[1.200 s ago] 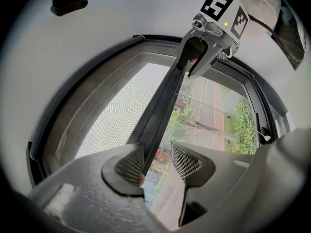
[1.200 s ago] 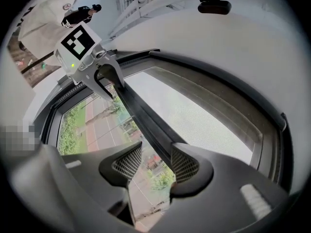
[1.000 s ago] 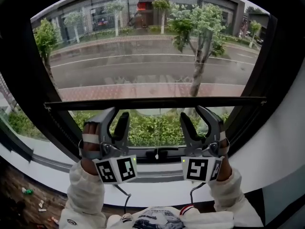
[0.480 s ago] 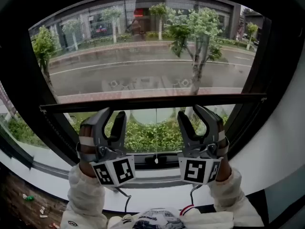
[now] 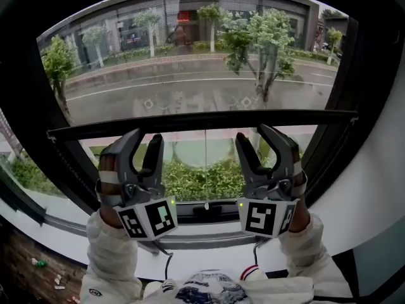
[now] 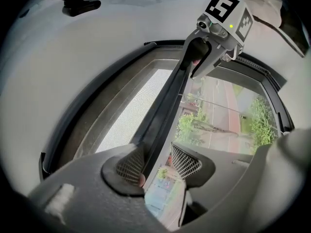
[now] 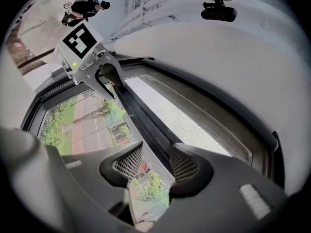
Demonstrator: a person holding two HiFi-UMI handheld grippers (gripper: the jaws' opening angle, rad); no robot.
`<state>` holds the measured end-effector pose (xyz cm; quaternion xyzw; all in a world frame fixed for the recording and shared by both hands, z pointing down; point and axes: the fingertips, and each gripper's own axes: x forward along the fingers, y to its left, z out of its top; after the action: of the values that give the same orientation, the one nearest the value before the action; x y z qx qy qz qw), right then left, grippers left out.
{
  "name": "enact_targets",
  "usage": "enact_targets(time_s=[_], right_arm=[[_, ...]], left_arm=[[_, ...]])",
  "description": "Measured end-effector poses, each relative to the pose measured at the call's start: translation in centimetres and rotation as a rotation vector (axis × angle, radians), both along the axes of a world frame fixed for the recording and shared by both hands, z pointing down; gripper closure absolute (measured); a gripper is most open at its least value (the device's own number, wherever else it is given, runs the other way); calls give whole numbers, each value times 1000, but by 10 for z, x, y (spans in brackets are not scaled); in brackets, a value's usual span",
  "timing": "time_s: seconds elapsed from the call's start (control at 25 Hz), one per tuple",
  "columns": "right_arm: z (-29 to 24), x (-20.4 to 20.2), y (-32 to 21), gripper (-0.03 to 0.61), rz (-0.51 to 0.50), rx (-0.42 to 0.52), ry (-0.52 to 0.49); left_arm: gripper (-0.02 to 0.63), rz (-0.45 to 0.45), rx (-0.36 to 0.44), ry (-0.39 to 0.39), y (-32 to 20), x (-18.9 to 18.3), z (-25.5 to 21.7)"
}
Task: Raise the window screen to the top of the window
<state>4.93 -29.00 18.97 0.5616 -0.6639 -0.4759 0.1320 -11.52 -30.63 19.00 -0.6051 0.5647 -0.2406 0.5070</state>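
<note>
I am holding my left claw [image 6: 158, 163] spread, and the thin black bottom bar of the window screen [image 5: 202, 120] is running between its jaws. The bar is lying against one meshed pad [image 6: 127, 165], with daylight showing between it and the other pad, so I am cradling it, not pinching it. My right claw [image 7: 156, 164] is standing the same way, jaws apart with the bar passing close by one pad. The two claws are sitting either side of the bar's middle, where a thin pull cord [image 5: 205, 170] is hanging down. The bar's long axis is running left to right across the opening, roughly level, and in each claw's view it is leading straight to the other claw. Above it the fine grey mesh [image 5: 190, 62] is covering the upper glass, while below it the shrubs are showing unscreened. The bar is standing about halfway up the black window frame [image 5: 347, 100], well short of the top. I am judging the bar to be light, stiff and smooth, so it is likely to slide on my pads. Being long, it could also rack in its side tracks under uneven pressure. The mesh looks soft and easy to tear, so the bar, taken evenly on both sides, is the place to bear on.
</note>
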Motion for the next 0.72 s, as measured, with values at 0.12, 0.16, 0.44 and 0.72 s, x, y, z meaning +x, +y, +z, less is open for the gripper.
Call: enact_targets(time_s=[0.12,0.16,0.44,0.72], right_arm=[[-2,0,-1,402,-1,14,1],[-2,0,-1,402,5,12,-4],[-4,0,-1,414,9,30,-9],[-9,2,-2,411,10,79,-32]], left_arm=[[439,-3,12,-2,-1,0,-2],[439,-3,17,0,-1,-1,-3],[439,4,42,2,0,-2,-5],[439,6,81,10,0,0,-11]])
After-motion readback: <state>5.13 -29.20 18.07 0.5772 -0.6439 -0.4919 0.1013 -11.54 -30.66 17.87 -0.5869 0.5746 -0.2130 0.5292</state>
